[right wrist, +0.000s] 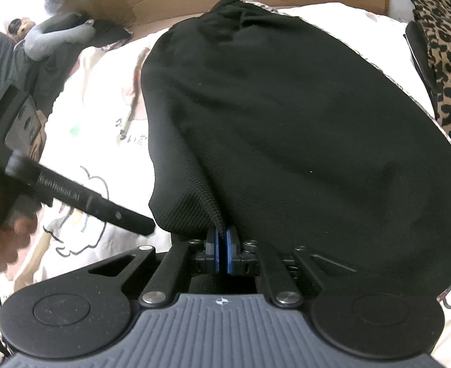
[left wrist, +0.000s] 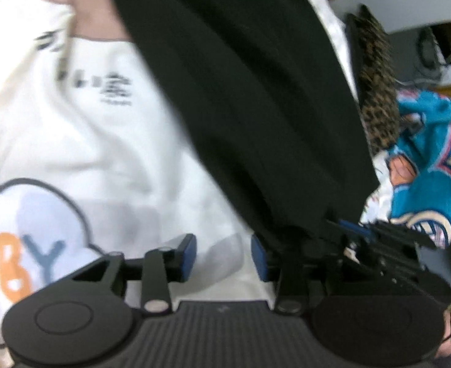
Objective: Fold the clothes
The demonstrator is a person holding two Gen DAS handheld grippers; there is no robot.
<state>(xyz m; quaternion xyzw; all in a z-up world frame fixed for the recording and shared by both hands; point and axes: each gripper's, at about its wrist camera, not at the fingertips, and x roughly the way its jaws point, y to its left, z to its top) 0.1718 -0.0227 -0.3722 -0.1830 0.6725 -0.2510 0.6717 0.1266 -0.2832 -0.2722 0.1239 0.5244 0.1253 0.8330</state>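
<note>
Right gripper is pinching the near hem of the black garment, which is spreading away ahead of it. Left gripper is standing released, nothing between its pads, over the white shirt, the garment lying just right of it.

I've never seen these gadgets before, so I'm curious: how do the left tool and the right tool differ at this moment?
The left tool has its blue pads apart with nothing between them; the right tool has its pads pressed together. The right tool pinches the near edge of the black ribbed knit garment, while the left tool sits beside that garment over the white printed fabric. Both have black linkages and blue pads.
</note>
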